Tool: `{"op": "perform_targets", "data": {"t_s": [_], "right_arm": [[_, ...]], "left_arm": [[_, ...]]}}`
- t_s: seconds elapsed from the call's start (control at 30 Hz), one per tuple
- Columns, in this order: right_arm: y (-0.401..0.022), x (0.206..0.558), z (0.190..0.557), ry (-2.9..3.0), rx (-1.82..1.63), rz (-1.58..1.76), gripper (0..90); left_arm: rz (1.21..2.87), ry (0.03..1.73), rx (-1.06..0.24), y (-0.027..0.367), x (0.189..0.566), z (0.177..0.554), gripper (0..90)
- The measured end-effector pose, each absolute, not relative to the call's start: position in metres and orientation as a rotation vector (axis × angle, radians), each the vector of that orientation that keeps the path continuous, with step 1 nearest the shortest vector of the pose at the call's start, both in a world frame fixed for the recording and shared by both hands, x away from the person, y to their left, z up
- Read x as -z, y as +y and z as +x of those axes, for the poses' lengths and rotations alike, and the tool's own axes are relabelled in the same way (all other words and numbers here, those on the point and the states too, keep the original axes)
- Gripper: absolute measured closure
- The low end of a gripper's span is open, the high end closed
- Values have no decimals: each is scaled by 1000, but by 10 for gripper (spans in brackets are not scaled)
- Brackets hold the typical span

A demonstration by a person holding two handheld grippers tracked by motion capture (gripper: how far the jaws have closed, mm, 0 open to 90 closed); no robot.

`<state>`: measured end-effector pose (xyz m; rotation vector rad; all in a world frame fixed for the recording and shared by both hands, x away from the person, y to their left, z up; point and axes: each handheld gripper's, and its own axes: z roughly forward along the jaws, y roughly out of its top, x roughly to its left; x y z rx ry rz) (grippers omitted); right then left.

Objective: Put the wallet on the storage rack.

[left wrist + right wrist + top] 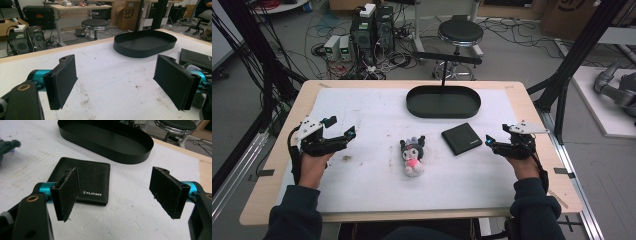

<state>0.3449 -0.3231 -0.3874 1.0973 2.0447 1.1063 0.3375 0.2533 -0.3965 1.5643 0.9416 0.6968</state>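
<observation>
While nothing is gripped yet, I go through the views one after another:

High view, layout: the plush toy (pixel 412 155) lies on its back mid-table and the black wallet (pixel 461 138) lies flat just to its right, both well short of the oval black tray (pixel 443 101) at the far side. I judge the two are set out within easy reach so each can be lifted into that tray.
High view, left gripper (pixel 341 131): held low over the white mat (pixel 362 190), well apart from the toy, jaws spread and empty; the forearm comes in from the lower left and the gripper points inward.
High view, right gripper (pixel 490 141): just beside the wallet's right edge, pointing at it; the wrist is level, jaws parted with nothing between them.

Left gripper view, jaws: the two black pads (pixel 63 81) stand wide, bare mat between them, tray (pixel 145 43) ahead and wallet corner (pixel 196 58) at the right.

Right gripper view, jaws: wide apart, empty; the wallet (pixel 93 178) sits just ahead, partly behind the left pad (pixel 67 192), the tray (pixel 105 140) beyond it.
Right gripper view, aim: my reading is that this hand is lined up on the wallet first.
</observation>
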Motion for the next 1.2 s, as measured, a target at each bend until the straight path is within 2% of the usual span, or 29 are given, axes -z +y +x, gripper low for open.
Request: {"op": "perform_targets", "data": {"t_s": [0.43, 0.8, 0.93, 1.2], "right_arm": [[-320, 389, 345, 2052, -1111, 1090, 246], [-285, 399, 349, 2136, -1080, 1012, 271], [-264, 409, 353, 2199, -1049, 955, 351], [-237, 426, 369, 2291, -992, 924, 359]], "left_arm": [[1573, 965, -687, 253, 401, 337, 183], [1588, 961, -680, 249, 404, 336, 190], [1597, 969, -670, 247, 406, 338, 190], [1601, 976, -659, 247, 408, 339, 190]]}}
